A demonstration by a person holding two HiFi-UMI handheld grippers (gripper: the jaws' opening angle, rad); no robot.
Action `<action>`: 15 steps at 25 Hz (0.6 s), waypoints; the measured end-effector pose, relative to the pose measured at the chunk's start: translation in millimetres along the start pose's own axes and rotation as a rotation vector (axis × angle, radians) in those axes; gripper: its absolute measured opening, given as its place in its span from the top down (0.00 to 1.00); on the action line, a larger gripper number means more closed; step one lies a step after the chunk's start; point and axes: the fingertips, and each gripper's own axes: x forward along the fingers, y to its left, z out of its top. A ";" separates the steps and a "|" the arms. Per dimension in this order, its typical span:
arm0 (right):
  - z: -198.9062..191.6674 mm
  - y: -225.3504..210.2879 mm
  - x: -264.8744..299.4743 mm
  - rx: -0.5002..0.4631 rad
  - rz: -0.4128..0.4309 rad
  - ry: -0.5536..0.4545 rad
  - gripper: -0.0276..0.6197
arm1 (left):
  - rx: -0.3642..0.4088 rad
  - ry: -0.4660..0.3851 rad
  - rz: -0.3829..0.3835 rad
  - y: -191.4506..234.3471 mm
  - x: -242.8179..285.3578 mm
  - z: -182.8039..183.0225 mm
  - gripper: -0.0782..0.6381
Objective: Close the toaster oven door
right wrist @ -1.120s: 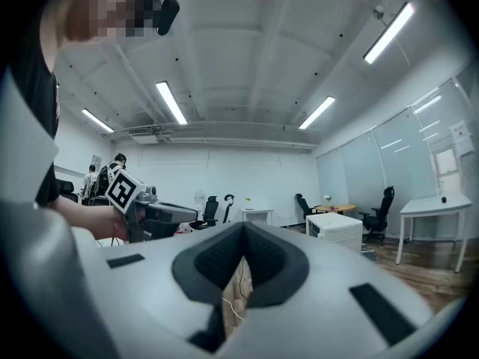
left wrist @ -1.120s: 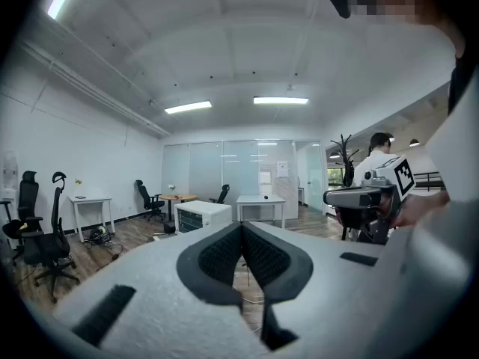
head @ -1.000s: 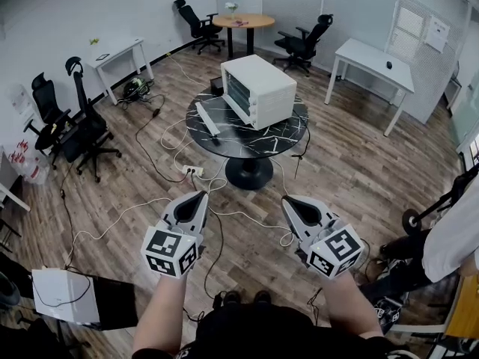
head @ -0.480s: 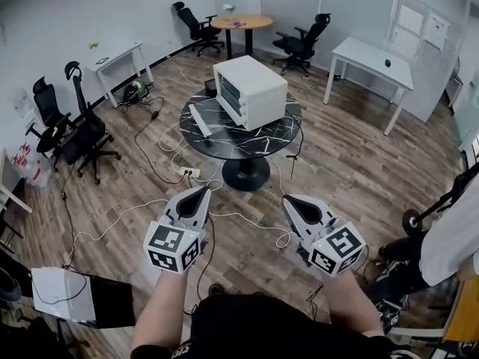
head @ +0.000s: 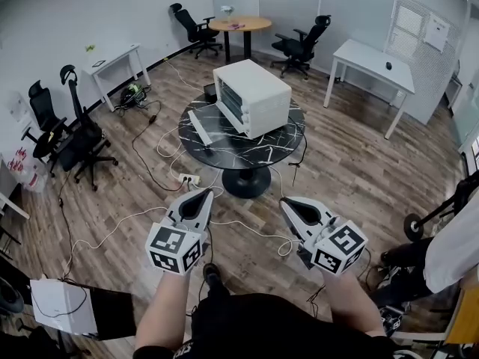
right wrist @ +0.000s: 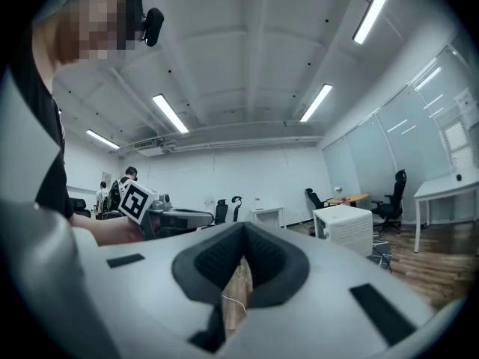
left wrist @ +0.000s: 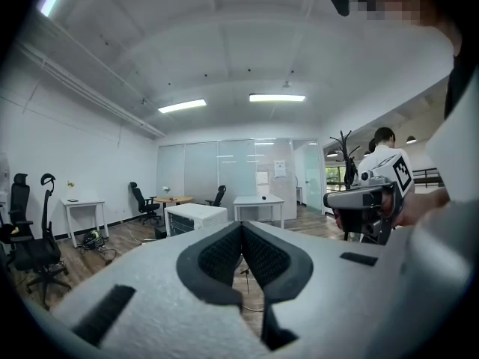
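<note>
Round black marble table (head: 258, 152) seen mid-room on wood floor (head: 352, 170). White cables (head: 112, 226) strewn round its base, power strip (head: 188, 178) laid nearby. Black office chairs (head: 75, 134) parked at left wall, more gathered by small round wooden table (head: 241, 24) at back. White desks (head: 374, 58) set either side.
</note>
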 end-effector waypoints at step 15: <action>-21.0 -12.3 243.0 0.059 0.048 0.063 0.95 | -0.028 -0.003 -0.021 211.6 43.2 -9.9 0.88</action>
